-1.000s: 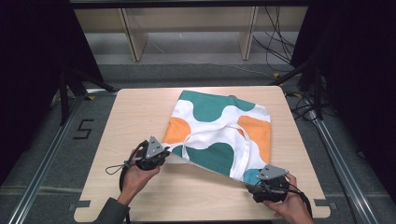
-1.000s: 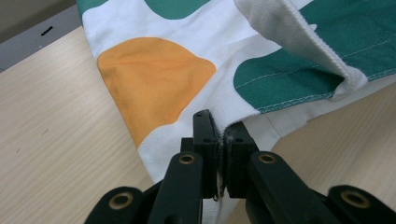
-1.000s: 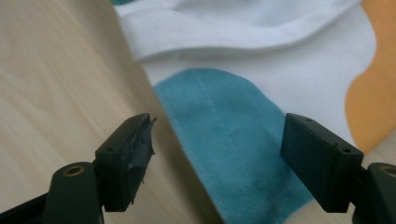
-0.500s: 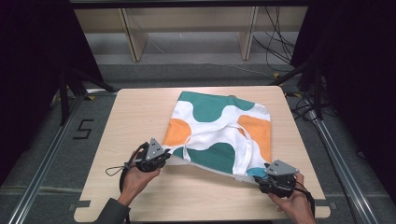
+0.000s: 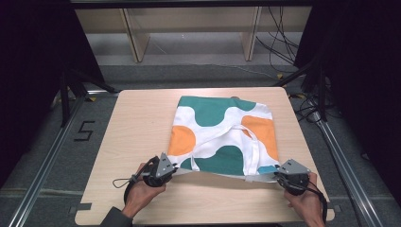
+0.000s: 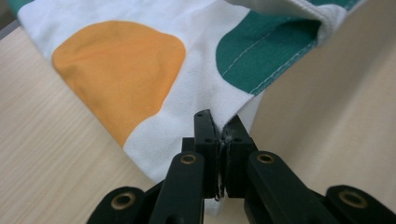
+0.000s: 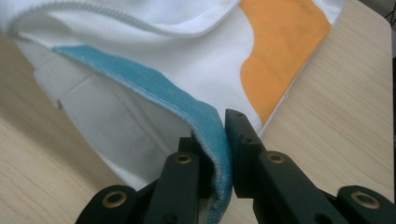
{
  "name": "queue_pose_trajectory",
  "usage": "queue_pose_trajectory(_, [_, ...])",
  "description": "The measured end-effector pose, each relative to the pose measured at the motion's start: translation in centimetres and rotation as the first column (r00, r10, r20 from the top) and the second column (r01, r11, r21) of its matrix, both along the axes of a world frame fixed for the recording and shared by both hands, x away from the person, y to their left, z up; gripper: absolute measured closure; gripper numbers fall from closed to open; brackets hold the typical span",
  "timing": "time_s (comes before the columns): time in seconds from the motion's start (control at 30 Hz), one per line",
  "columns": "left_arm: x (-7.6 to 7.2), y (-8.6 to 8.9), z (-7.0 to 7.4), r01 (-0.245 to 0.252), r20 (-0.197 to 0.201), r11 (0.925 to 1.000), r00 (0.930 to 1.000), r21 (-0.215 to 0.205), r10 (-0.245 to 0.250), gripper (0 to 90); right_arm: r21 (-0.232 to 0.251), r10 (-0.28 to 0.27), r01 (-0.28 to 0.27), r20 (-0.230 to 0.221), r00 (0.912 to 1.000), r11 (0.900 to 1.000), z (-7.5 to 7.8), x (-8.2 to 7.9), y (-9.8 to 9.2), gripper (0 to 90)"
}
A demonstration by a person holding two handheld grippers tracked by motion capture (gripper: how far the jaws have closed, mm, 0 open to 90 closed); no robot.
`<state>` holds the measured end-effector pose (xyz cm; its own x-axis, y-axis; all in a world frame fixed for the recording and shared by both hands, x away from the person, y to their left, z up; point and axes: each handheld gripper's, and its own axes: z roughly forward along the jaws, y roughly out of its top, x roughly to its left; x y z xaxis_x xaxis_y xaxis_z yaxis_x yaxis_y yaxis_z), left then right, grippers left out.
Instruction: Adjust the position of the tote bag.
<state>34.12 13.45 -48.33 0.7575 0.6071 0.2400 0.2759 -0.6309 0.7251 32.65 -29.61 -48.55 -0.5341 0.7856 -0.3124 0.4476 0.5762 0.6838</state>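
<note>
The bag (image 5: 222,135) lies flat in the middle of the table (image 5: 142,123), a cloth tote with green and orange patches on white. Its near edge is lifted a little between the two grippers. It looks soft and light, with no stiffness of its own, so I think it will sag and fold wherever it is not held. The cloth is woven and not slippery, and nothing on it seems fragile. The best places to hold are the two near corners, on the stitched hem, where the cloth is doubled and the pull goes along the edge.

The left gripper (image 6: 220,140) has its jaws pressed together on the white corner beside the orange patch. The right gripper (image 7: 223,140) pinches the blue-lined edge at the other near corner; its jaws have just been closing, and the cloth is between them.

A second ago the right gripper was more toward the middle of the near edge, at the blue spot, with the jaws spread. Now it sits further out at the corner. The left gripper is on the same corner as before, and the near edge is stretched straighter.
</note>
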Motion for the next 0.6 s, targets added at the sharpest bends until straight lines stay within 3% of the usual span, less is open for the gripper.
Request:
queue_pose_trajectory(0.03, [0.0, 0.0, 0.0, 0.000, 0.000, 1.0000, 1.0000, 0.000, 0.000, 87.0, 0.000, 0.000, 0.000, 0.000, 1.0000, 1.000, 0.0, 0.0, 0.0, 83.3])
queue_pose_trajectory(0.1, [-0.9, -0.3, 0.0, 0.025, -0.005, 0.9997, 0.9997, 0.001, -0.025, 87.1, 0.059, -0.022, 0.022, -0.001, 0.9998, 0.998, 0.3, 0.0, -0.5, 83.9])
queue_pose_trajectory(0.17, [-1.8, -0.3, 0.1, 0.044, -0.010, 0.9990, 0.9990, 0.010, -0.044, 87.1, 0.085, -0.029, 0.029, -0.004, 0.9996, 0.996, 0.6, -0.1, -0.8, 84.1])
queue_pose_trajectory(0.2, [-2.8, -0.3, 0.2, 0.048, -0.019, 0.9988, 0.9986, -0.013, -0.049, 87.0, 0.116, -0.019, 0.019, -0.003, 0.9998, 0.993, 0.9, -0.4, -1.1, 84.1])
queue_pose_trajectory(0.27, [-3.1, -0.1, 0.2, 0.053, -0.015, 0.9985, 0.9985, -0.010, -0.054, 87.0, 0.121, -0.013, 0.012, 0.008, 0.9999, 0.993, 1.1, -0.5, -1.2, 84.1])
queue_pose_trajectory(0.33, [-3.9, 0.3, 0.3, 0.055, -0.011, 0.9981, 0.9984, -0.025, -0.056, 86.6, 0.164, -0.011, 0.009, 0.011, 0.9999, 0.986, 1.5, -1.2, -1.2, 84.0])
queue_pose_trajectory(0.5, [-4.3, 0.5, 0.3, 0.049, -0.004, 0.9984, 0.9988, -0.029, -0.049, 86.5, 0.184, -0.003, 0.002, 0.007, 1.0000, 0.983, 1.1, -1.3, -1.1, 81.5])
queue_pose_trajectory(0.53, [-4.2, 0.4, 0.3, 0.048, -0.006, 0.9983, 0.9988, -0.033, -0.048, 86.5, 0.191, -0.003, 0.006, -0.013, 0.9999, 0.982, 0.7, -1.1, -1.1, 75.8])
queue_pose_trajectory(0.6, [-4.2, 0.3, 0.2, 0.048, -0.008, 0.9982, 0.9988, -0.035, -0.048, 86.4, 0.195, -0.015, 0.019, -0.023, 0.9996, 0.981, 0.4, -1.0, -1.1, 72.9])
